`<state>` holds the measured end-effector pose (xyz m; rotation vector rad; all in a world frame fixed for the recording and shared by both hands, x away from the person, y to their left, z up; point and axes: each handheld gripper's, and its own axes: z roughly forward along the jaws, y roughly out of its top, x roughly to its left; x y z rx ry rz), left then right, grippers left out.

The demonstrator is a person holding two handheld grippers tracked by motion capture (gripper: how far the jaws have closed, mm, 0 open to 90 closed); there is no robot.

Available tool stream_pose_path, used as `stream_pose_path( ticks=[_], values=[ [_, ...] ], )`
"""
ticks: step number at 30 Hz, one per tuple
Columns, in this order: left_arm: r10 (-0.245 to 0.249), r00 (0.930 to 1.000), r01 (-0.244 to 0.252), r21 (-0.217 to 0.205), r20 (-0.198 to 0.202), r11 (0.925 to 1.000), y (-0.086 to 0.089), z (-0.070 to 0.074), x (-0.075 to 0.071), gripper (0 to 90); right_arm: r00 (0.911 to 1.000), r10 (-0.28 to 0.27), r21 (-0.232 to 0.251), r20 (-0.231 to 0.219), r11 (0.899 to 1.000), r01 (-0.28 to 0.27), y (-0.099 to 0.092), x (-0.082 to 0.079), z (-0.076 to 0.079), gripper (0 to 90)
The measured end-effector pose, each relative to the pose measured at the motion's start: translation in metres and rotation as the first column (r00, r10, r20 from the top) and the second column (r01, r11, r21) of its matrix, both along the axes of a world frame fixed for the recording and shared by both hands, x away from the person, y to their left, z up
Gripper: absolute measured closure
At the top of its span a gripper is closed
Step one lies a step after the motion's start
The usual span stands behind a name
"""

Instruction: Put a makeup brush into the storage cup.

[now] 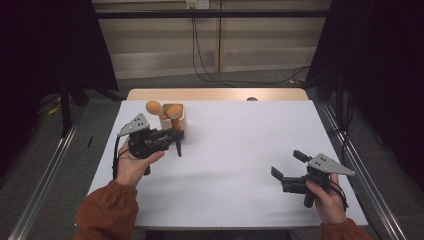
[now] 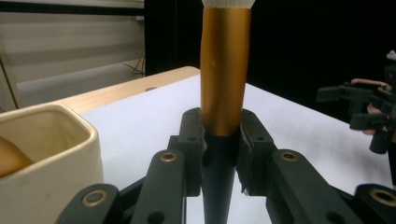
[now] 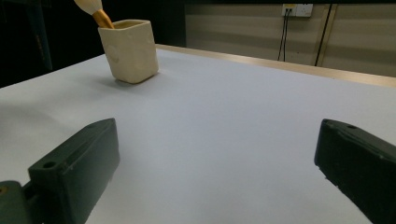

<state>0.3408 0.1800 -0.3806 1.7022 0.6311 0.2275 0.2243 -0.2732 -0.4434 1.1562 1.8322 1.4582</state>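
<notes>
Left hand-held gripper (image 2: 223,140): clenched on a makeup brush (image 2: 224,70), gold ferrule and dark handle between its jaws, just beside the cream cup (image 1: 176,119) | Cup: far left of the white surface (image 1: 240,165), holding another brush (image 1: 159,108) | Right hand-held gripper (image 1: 287,165): released, jaws wide apart, near right

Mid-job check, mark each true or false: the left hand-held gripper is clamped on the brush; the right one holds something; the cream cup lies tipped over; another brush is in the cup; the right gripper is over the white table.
1. The left hand-held gripper is clamped on the gold-and-black brush. True.
2. The right hand-held gripper holds something. False: its jaws stand open and empty.
3. The cream cup lies tipped over. False: it stands upright.
4. Another brush is in the cup. True.
5. The right hand-held gripper is over the white table. True.
</notes>
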Motion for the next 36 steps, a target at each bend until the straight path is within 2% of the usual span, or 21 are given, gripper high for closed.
stream_pose_path(
  ticks=[3, 6, 9, 11, 13, 14, 16, 18, 21, 23, 33, 35, 36],
  values=[
    [0.011, 0.9999, -0.011, -0.005, 0.005, 0.9999, 0.0, 0.003, 0.004, 74.3, 0.9999, -0.012, -0.006, -0.005, 1.0, 0.012, -0.003, -0.003, -0.003, 0.0],
    [0.025, 0.9995, -0.025, 0.003, 0.017, 0.9997, 0.001, 0.006, 0.007, 74.3, 0.9994, -0.033, 0.01, -0.012, 0.999, 0.033, -0.008, -0.006, -0.005, 0.0],
    [0.039, 0.999, -0.039, 0.001, 0.023, 0.9992, 0.004, 0.009, 0.011, 74.3, 0.9983, -0.058, 0.018, 0.004, 0.998, 0.058, -0.013, -0.008, -0.006, 0.0],
    [0.059, 0.9978, -0.059, -0.003, 0.028, 0.9982, 0.006, 0.012, 0.014, 74.3, 0.9985, -0.055, 0.02, 0.008, 0.998, 0.054, -0.014, -0.01, -0.006, 0.0],
    [0.071, 0.9968, -0.072, 0.012, 0.036, 0.9973, 0.006, 0.014, 0.017, 74.3, 0.9987, -0.05, 0.025, 0.009, 0.998, 0.05, -0.014, -0.011, -0.006, 0.0],
    [0.071, 0.997, -0.071, 0.0, 0.03, 0.9975, 0.006, 0.015, 0.019, 74.3, 0.9987, -0.05, 0.025, 0.008, 0.998, 0.05, -0.015, -0.012, -0.006, 0.0],
    [0.081, 0.9961, -0.082, 0.011, 0.034, 0.9966, 0.005, 0.017, 0.023, 74.3, 0.9981, -0.059, 0.019, 0.016, 0.998, 0.059, -0.014, -0.012, -0.006, 0.0],
    [0.09, 0.9952, -0.091, 0.002, 0.038, 0.9959, 0.005, 0.019, 0.028, 74.3, 0.9982, -0.058, 0.019, 0.015, 0.998, 0.058, -0.014, -0.012, -0.006, 0.0],
    [0.114, 0.9917, -0.115, 0.01, 0.059, 0.9933, 0.004, 0.022, 0.035, 74.3, 0.9986, -0.051, 0.025, 0.011, 0.998, 0.051, -0.014, -0.012, -0.006, 0.0],
    [0.122, 0.9893, -0.122, 0.0, 0.081, 0.9925, 0.002, 0.023, 0.04, 74.3, 0.9986, -0.051, 0.026, 0.014, 0.998, 0.051, -0.013, -0.012, -0.007, 0.0],
    [0.159, 0.9825, -0.157, -0.023, 0.098, 0.9873, -0.006, 0.025, 0.06, 74.2, 0.9994, -0.034, 0.012, 0.007, 0.999, 0.034, -0.013, -0.011, -0.008, 0.0],
    [0.168, 0.979, -0.166, -0.026, 0.117, 0.9858, -0.006, 0.025, 0.063, 74.2, 0.9994, -0.033, 0.005, 0.008, 0.999, 0.033, -0.013, -0.011, -0.009, 0.0],
    [0.166, 0.9793, -0.164, -0.028, 0.116, 0.9861, -0.006, 0.026, 0.065, 74.2, 0.9994, -0.032, 0.006, 0.011, 0.999, 0.032, -0.013, -0.011, -0.008, 0.0]
  ],
)
